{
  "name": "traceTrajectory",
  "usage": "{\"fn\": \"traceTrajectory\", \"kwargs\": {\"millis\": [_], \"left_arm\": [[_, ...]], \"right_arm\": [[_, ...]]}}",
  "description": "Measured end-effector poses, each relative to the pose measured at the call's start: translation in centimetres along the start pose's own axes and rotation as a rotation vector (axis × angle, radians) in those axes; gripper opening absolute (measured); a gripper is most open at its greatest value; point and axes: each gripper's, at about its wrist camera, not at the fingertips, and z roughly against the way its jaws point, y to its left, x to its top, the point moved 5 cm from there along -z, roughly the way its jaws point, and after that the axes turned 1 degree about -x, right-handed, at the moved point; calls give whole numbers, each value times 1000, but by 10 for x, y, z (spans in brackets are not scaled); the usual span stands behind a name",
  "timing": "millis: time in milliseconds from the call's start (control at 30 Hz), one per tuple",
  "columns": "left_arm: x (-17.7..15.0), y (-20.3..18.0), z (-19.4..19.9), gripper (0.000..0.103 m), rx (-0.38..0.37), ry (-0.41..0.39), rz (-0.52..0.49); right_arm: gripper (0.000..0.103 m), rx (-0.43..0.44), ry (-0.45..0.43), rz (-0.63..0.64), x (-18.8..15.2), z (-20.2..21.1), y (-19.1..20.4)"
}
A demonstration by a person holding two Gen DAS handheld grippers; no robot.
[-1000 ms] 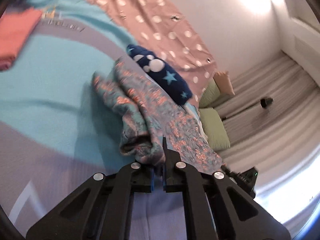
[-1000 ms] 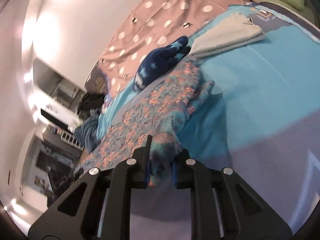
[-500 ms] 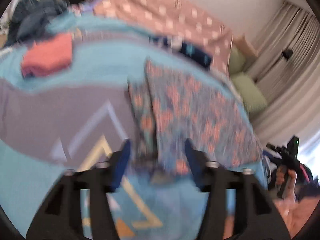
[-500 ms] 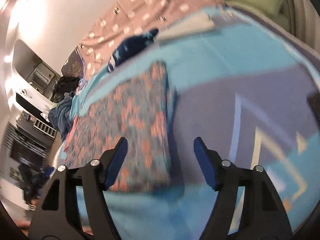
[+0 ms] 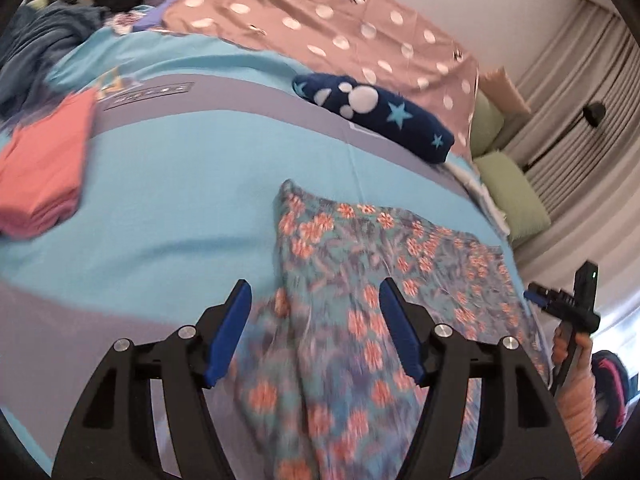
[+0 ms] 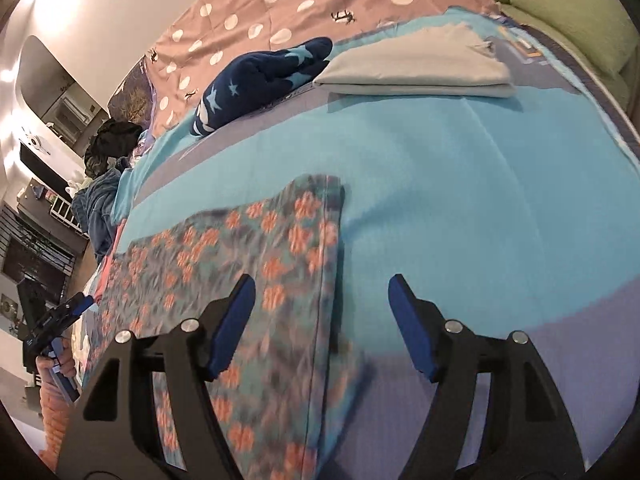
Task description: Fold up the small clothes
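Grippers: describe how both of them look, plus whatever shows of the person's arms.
The left gripper and right gripper look alike: black angular frames with triangular cut-outs, silver round screw heads, and flat blue pads lining each finger. No cables show. Each view catches the other hand's tool from afar, black with blue parts; one has a small green light. The person wears a fuzzy orange sleeve.

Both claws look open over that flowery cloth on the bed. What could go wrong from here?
The floral garment lies flat, so either open gripper, left or right, may pinch the blue bedsheet along with it. Its near end seems to reach the bed's edge and could slide off when tugged.
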Motion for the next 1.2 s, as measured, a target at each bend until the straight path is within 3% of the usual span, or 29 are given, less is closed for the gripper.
{"fn": "traceTrajectory", "kwargs": {"millis": [100,167,200,233,267,333,400,567,633,700,767,833,867,933,1000,1067,1200], "left_arm": [[15,8,-26,66,10,40,10],[19,14,-40,52,6,73,32],[20,16,-47,48,4,89,44],[21,19,-55,37,2,106,53],[20,20,-60,23,3,113,54],[20,22,-66,4,-6,106,56],[22,20,-63,3,-23,84,74],[22,-6,-6,3,-59,-39,15],[18,-14,17,3,-44,-70,-30],[18,-16,23,4,-16,-82,-63],[22,-11,12,11,31,-92,-75],[27,0,-6,23,65,-93,-60],[27,11,-16,26,97,-84,-27],[19,27,-23,26,117,-46,50],[7,30,-13,26,89,-47,70],[-5,28,6,34,73,-68,69],[-41,17,51,38,-29,-100,79]], "right_arm": [[71,43,35,-5,16,-22,1],[63,62,57,-2,22,-36,2],[40,66,65,7,23,-39,3],[8,70,76,22,23,-43,5],[4,75,93,32,23,-48,6],[4,81,83,36,24,-50,9],[4,83,38,51,25,-38,14],[4,168,-95,86,21,24,35],[5,132,-104,119,20,28,37],[9,40,-68,146,21,8,34],[15,-31,-44,123,22,-15,27],[41,-95,-53,92,20,-25,20],[45,-103,-62,76,17,-23,19],[48,-77,-67,84,9,-13,19],[52,-97,-86,116,-7,8,17],[54,-106,-100,119,-22,28,11],[54,-70,-108,71,-66,65,-1]]}}
